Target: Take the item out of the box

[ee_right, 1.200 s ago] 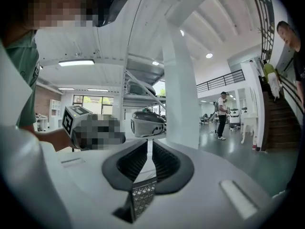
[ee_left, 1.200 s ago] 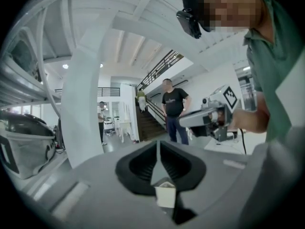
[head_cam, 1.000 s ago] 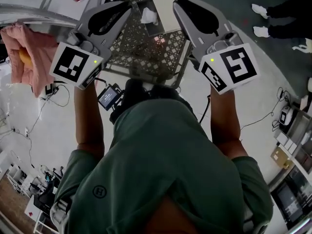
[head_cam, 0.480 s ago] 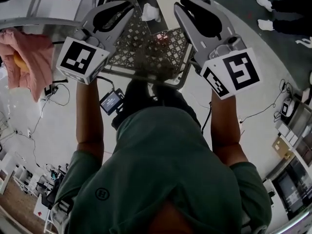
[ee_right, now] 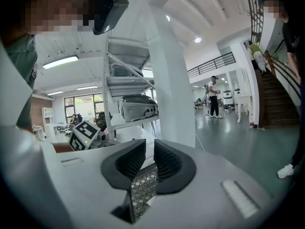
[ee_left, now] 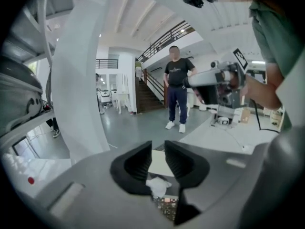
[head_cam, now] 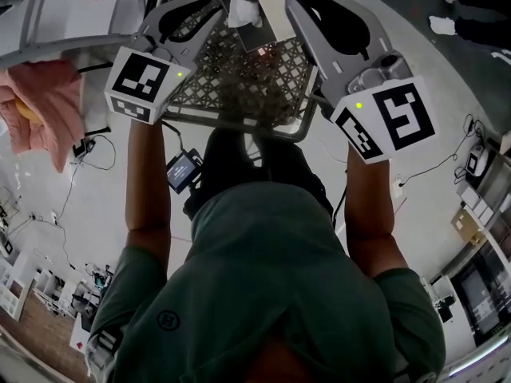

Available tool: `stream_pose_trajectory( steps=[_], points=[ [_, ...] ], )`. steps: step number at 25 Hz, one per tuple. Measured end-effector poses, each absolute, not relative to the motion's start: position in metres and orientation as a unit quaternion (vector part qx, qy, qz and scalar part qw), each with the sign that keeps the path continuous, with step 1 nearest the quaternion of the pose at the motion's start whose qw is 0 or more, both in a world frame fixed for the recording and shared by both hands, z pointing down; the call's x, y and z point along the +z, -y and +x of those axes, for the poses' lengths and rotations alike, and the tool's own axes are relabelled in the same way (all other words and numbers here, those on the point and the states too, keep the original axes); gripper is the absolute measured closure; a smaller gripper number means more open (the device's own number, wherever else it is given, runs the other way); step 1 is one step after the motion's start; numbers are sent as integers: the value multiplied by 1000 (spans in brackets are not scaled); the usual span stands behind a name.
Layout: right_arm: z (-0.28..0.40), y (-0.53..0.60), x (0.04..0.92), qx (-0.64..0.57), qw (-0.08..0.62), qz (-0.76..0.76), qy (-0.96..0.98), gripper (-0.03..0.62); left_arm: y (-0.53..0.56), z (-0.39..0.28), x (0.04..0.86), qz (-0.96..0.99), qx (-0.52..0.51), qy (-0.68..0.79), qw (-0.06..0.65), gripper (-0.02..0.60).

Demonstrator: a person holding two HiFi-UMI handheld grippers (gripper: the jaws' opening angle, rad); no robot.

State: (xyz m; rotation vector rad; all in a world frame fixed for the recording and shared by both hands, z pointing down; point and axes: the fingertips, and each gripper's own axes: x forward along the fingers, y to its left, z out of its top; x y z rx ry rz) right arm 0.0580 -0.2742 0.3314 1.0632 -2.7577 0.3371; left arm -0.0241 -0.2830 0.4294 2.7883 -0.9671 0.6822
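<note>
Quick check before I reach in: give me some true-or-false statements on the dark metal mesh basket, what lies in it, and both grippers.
1. A white crumpled wad lies inside the dark metal mesh basket. True.
2. The left gripper is clamped on that wad. False: its jaws stand apart and have just been opening, with nothing pressed between them; the wad lies beyond them in the basket.
3. The pink cloth lies in the basket. False: it hangs outside the basket, at the head view's left edge.
4. The right gripper has its jaws apart and grips nothing. True.
</note>
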Motion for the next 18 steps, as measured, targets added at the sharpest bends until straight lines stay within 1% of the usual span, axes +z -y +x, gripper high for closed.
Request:
stream_pose_trajectory(
  steps=[4, 18],
  points=[
    [64, 280, 339, 121, 83, 363, 920, 536, 289, -21, 458, 915, 245, 313, 71, 483],
    [79, 302, 406, 165, 94, 387, 902, 534, 308, -13, 577, 899, 303, 286, 131, 424]
  ],
)
